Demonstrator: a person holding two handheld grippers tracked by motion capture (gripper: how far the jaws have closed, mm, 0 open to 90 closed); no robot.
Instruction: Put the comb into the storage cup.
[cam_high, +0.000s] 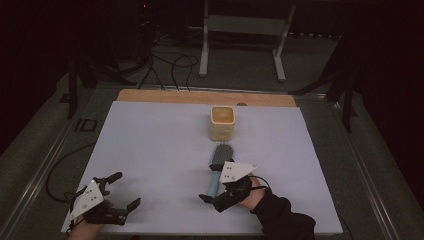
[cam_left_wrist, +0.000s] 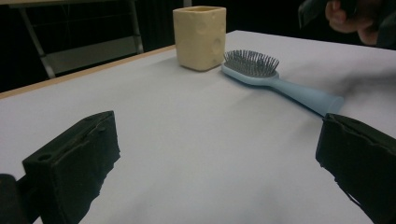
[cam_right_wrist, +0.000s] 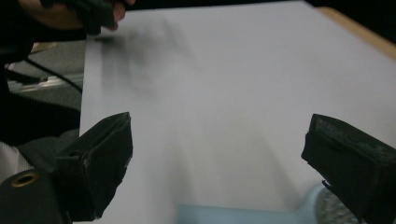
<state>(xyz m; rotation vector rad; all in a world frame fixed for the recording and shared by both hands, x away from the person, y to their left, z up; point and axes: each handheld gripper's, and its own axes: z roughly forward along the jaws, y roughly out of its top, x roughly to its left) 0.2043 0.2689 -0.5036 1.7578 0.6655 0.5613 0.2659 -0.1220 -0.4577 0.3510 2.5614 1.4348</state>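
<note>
A pale blue hairbrush (cam_high: 220, 161) lies on the white sheet (cam_high: 160, 145), its bristle head toward a cream-yellow square cup (cam_high: 222, 122) standing just beyond it. My right gripper (cam_high: 210, 182) is open over the brush handle, one jaw on each side of it. In the right gripper view the handle (cam_right_wrist: 233, 215) runs along the bottom edge below the open gripper (cam_right_wrist: 215, 158). My left gripper (cam_high: 125, 190) rests open near the sheet's front left corner, nothing between its jaws. The left gripper view shows the open gripper (cam_left_wrist: 215, 158), with the cup (cam_left_wrist: 201, 37) and brush (cam_left_wrist: 273, 79) farther off.
A wooden table edge (cam_high: 205, 96) shows beyond the sheet. A white metal frame (cam_high: 245, 30) and cables (cam_high: 170, 65) are on the floor behind. The other hand (cam_left_wrist: 355, 18) appears at the top right of the left gripper view.
</note>
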